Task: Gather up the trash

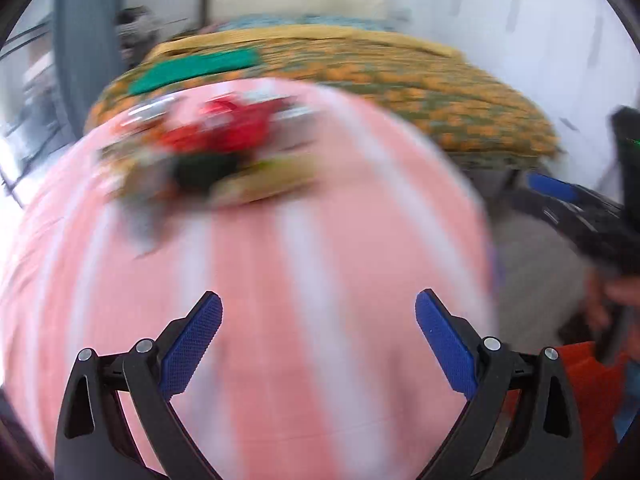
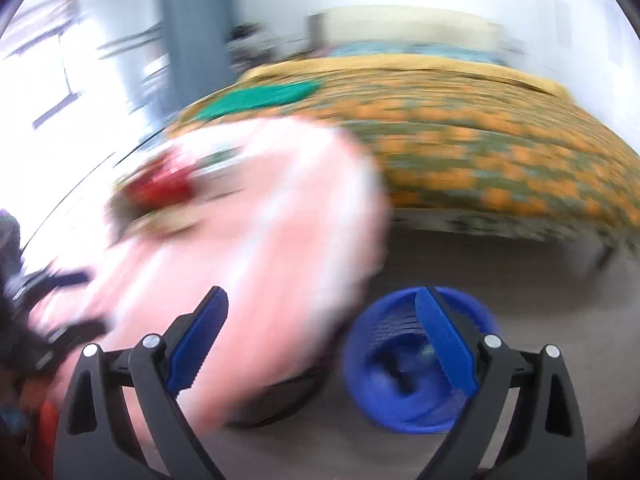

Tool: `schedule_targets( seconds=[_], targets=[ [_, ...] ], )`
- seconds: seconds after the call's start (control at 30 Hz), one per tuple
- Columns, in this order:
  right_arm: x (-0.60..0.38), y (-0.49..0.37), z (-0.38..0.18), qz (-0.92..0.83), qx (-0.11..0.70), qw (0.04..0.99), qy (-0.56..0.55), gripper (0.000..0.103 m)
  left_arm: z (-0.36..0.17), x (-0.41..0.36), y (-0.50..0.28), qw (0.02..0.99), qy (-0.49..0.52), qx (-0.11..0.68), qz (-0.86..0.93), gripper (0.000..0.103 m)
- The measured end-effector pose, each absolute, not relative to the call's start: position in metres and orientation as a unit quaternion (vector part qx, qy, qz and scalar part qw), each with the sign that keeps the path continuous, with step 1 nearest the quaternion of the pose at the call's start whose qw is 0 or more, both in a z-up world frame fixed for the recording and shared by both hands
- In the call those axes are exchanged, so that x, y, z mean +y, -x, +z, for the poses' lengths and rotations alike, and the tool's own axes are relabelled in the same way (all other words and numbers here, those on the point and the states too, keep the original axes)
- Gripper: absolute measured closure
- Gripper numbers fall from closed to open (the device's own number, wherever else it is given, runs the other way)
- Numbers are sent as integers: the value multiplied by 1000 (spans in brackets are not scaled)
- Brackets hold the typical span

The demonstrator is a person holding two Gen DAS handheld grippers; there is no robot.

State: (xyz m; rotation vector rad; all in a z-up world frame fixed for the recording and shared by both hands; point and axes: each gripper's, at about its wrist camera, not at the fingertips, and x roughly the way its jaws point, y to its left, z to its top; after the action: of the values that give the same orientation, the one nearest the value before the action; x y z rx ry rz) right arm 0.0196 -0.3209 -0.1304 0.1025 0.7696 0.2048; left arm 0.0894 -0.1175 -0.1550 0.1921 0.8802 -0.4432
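A blurred heap of trash (image 1: 208, 152), red, black and yellowish wrappers, lies at the far side of a table with a pink and white striped cloth (image 1: 256, 280). It also shows in the right wrist view (image 2: 160, 192). My left gripper (image 1: 318, 312) is open and empty above the near part of the cloth. My right gripper (image 2: 320, 308) is open and empty, over the table's right edge, above a blue basket (image 2: 416, 364) on the floor. The right gripper also shows at the right edge of the left wrist view (image 1: 576, 208).
A bed with an orange and green flowered cover (image 1: 420, 80) stands behind the table, with a green cloth (image 1: 192, 68) on it. Grey floor (image 2: 540, 272) lies right of the table. A window (image 2: 60, 60) is at the left. Both views are motion blurred.
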Motion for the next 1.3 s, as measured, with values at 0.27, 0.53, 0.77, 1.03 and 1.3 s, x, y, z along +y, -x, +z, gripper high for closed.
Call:
schedule_targets(
  seconds=[0.27,0.53,0.77,1.03,1.3],
  targets=[
    [-174,-102,-161,145,466,872,42,11,-169,-27,-158,890,-110,435,-82,7],
    [-149,-182,-166,116,464,878,28,9,-175,19,-199,883,-34,463,-66,5],
    [-154,-210,-168,105,458,883,19,4,-177,15,-197,885,-34,462,-53,5],
    [-153,-209,-168,104,458,883,19,4,-177,13,-196,884,-38,463,-50,5],
    [-152,-209,-168,103,458,883,21,4,-177,13,-196,884,-37,463,-49,5]
  ],
)
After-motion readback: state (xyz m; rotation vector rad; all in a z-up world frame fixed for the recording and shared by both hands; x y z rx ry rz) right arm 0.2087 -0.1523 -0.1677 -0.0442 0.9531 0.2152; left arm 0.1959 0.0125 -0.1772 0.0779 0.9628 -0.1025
